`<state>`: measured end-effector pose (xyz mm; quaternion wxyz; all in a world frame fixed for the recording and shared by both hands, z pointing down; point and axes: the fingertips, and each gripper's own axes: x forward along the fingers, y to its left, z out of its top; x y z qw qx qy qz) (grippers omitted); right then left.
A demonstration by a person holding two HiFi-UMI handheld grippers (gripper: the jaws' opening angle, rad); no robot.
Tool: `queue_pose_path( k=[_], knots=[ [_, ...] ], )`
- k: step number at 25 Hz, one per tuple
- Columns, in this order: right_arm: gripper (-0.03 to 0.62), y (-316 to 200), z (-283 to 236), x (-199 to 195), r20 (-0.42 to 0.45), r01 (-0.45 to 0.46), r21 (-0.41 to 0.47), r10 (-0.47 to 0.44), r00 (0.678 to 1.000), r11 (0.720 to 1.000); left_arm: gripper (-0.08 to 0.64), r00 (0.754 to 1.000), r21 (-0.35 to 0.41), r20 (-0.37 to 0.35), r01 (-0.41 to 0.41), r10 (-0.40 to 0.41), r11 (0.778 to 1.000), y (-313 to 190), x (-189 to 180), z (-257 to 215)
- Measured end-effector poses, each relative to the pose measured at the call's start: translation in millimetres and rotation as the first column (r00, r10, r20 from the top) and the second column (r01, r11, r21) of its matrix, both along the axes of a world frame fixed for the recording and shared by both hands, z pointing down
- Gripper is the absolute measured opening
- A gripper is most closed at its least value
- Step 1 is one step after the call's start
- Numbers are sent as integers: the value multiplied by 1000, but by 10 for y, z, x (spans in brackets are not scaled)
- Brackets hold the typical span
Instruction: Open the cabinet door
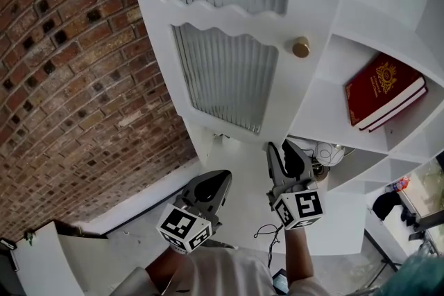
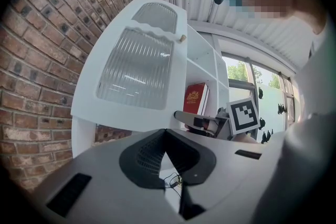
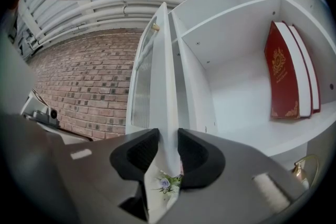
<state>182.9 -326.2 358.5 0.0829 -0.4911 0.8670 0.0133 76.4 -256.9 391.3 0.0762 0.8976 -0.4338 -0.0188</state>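
Note:
The white cabinet door (image 1: 229, 73) with ribbed glass panes and a brass knob (image 1: 300, 47) stands swung out from the shelves. My right gripper (image 1: 281, 149) is at the door's lower free edge. In the right gripper view the door's thin edge (image 3: 165, 86) runs between the two jaws of the right gripper (image 3: 168, 139), and the pads press on it from both sides. My left gripper (image 1: 220, 180) hangs to the left below the door, touching nothing. In the left gripper view the left gripper (image 2: 165, 134) has its tips together and the door (image 2: 136, 71) ahead of it.
A brick wall (image 1: 62, 80) stands behind the door on the left. A red book (image 1: 383, 90) leans in an open compartment, with small objects (image 1: 326, 152) on the shelf below. A thin cable (image 1: 267, 232) lies on the floor. A white board (image 1: 41, 260) stands at the lower left.

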Motion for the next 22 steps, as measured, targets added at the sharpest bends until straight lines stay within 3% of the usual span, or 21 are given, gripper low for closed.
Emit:
queue_pose_path(
  k=[22],
  knots=[
    [113,323,8,-109,-1,-24,-11,24,1000,1000,9,1000,8,-12,22,-22,1000,363,-201,-14]
  ],
)
